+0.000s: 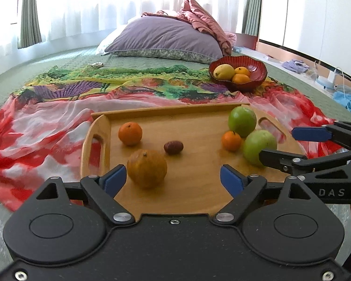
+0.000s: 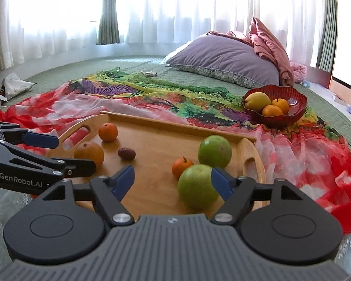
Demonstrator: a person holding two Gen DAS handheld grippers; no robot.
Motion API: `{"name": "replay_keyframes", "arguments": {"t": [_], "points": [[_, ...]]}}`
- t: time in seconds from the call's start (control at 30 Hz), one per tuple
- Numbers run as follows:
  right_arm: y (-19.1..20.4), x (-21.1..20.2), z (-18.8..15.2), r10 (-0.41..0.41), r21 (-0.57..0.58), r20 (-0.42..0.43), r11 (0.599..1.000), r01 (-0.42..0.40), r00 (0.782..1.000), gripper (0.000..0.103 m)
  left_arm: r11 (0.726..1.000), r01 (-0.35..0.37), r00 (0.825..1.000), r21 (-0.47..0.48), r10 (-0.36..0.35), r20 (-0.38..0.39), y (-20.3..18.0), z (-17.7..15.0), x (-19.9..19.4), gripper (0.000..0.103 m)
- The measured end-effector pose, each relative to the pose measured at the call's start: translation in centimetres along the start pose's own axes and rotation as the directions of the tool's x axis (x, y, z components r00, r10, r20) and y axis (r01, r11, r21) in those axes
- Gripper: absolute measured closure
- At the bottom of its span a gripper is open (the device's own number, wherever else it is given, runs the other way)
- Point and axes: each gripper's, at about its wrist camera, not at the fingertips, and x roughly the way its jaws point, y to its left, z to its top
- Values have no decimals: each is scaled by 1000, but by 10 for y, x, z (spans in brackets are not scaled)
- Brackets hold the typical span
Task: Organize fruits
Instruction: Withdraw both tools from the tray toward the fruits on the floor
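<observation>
place: a home bedroom
bed: green quilted bedspread (image 2: 133, 63) fills the room
pillow: purple pillow (image 2: 224, 57) at the bed's far end, pink duvet (image 2: 269, 44) bunched just behind it
window: sheer white curtains (image 2: 170, 14) and green drapes (image 2: 108, 11) beyond the bed

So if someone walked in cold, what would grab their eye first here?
Probably the wooden tray in the foreground, scattered with loose fruit: two green apples at its right end, the nearer one right beside the open right hand-held gripper. Next, the red bowl of yellow and orange fruit behind it, on the colourful cloth.
</observation>
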Motion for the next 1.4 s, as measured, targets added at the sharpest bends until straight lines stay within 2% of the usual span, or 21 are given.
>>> {"name": "replay_keyframes", "arguments": {"t": [0.3, 0.57, 0.83, 1.03, 1.1, 1.23, 1.4], "points": [[14, -21, -46, 0, -44, 37, 999, 2, 999, 2, 999, -23, 999, -38, 24, 27, -5, -41, -14, 10], [18, -27, -67, -5, -8, 43, 1000, 6, 999, 0, 998, -50, 998, -34, 51, 20, -8, -60, -11, 5], [22, -26, -86, -64, 28, 65, 998, 62, 996, 0, 997, -73, 997, -21, 73, 10, -10, -73, -6, 4], [24, -27, -95, -68, 33, 69, 997, 66, 995, 0, 997, -65, 998, -32, 65, -4, -9, -79, -4, 5], [25, -28, -96, -67, 40, 76, 997, 64, 995, 0, 998, -61, 998, -34, 61, 0, -10, -80, -4, 8], [26, -30, -96, -54, 53, 87, 997, 50, 995, 1, 998, -60, 998, -27, 60, 14, -14, -80, -7, 22], [29, -28, -95, -41, 67, 76, 997, 36, 996, 10, 999, -40, 999, -27, 41, 8, -16, -78, -6, 40]]}}
